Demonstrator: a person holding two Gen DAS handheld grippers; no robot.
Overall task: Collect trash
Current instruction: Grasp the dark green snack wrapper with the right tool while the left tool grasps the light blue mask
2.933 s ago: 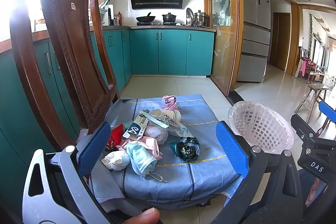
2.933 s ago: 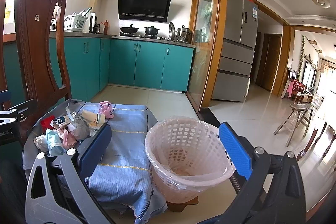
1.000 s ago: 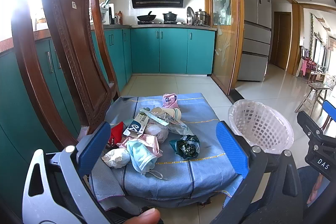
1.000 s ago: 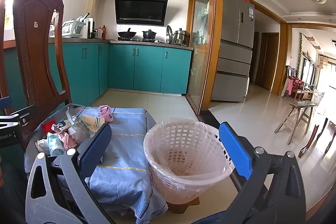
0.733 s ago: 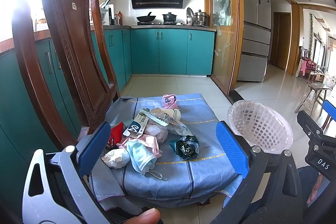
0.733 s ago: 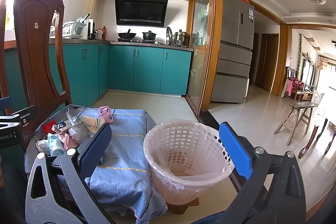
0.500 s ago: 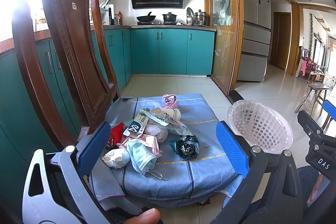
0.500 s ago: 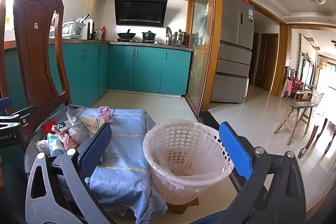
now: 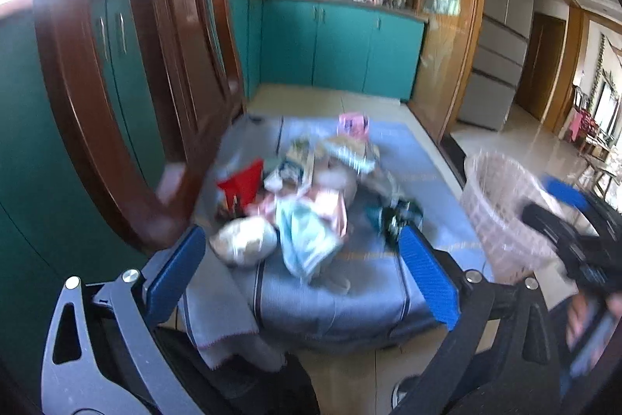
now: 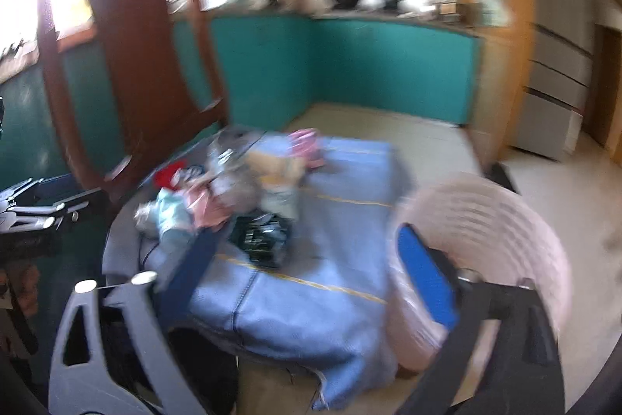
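Observation:
A pile of trash lies on a blue cloth (image 9: 350,290) over a low stand. It includes a crumpled white tissue (image 9: 245,240), a light blue face mask (image 9: 307,240), a red wrapper (image 9: 241,183) and a dark green wrapper (image 9: 396,218). My left gripper (image 9: 302,232) is open, short of the tissue and mask. My right gripper (image 10: 307,236) is closing with nothing between its pads, and the dark wrapper (image 10: 260,238) lies just ahead of it. A pale pink mesh basket (image 10: 486,232) stands right of the cloth. Both views are blurred.
A carved wooden chair back (image 9: 128,84) rises close on the left of the pile. Teal kitchen cabinets (image 9: 342,49) line the far wall, with a fridge (image 9: 501,26) to the right. Pale tiled floor (image 10: 427,139) surrounds the stand.
Both grippers have dropped and moved in toward the pile. The right view has swung left from the basket onto the cloth, and its jaws stand narrower than before.

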